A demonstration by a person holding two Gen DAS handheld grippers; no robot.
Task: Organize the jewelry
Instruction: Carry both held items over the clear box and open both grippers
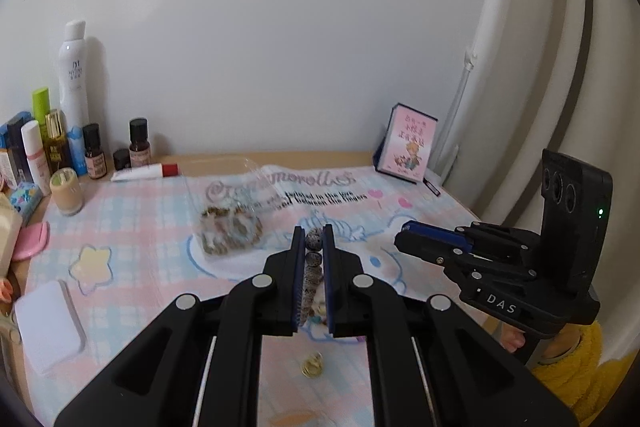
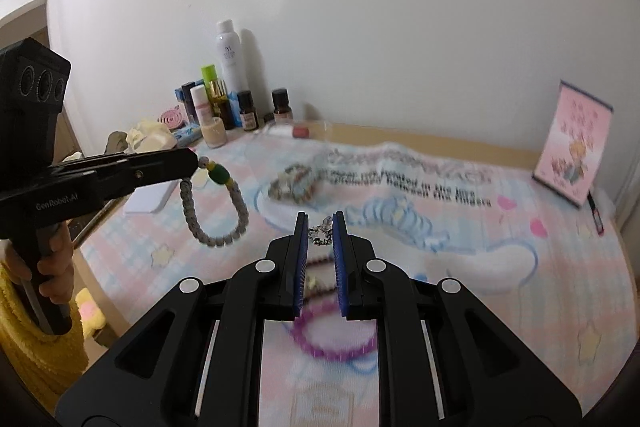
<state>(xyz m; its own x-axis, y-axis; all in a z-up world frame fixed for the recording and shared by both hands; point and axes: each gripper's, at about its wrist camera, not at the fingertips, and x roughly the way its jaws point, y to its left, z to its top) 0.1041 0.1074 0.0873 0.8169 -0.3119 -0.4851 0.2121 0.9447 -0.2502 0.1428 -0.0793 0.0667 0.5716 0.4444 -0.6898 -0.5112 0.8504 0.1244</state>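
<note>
My left gripper (image 1: 313, 231) is shut on a bracelet of speckled grey beads (image 1: 313, 259). In the right wrist view that bracelet (image 2: 218, 223) hangs as a loop with a green bead from the left gripper (image 2: 194, 159), above the mat. My right gripper (image 2: 321, 218) is shut on a small silver chain piece (image 2: 320, 231) at its fingertips; it shows in the left wrist view as right gripper (image 1: 401, 238). A clear plastic box (image 1: 230, 227) with jewelry inside lies on the mat, also seen as the box (image 2: 294, 183). A purple beaded bracelet (image 2: 332, 341) and a small gold piece (image 1: 312, 365) lie on the mat.
A pastel cartoon mat (image 1: 140, 227) covers the wooden table. Cosmetic bottles (image 1: 74, 99) stand at the back left with a tube (image 1: 144, 171). A pink book (image 1: 408, 143) leans at the back right. A white pad (image 1: 50, 323) lies left. A yellow sleeve (image 2: 24, 343) holds the left gripper.
</note>
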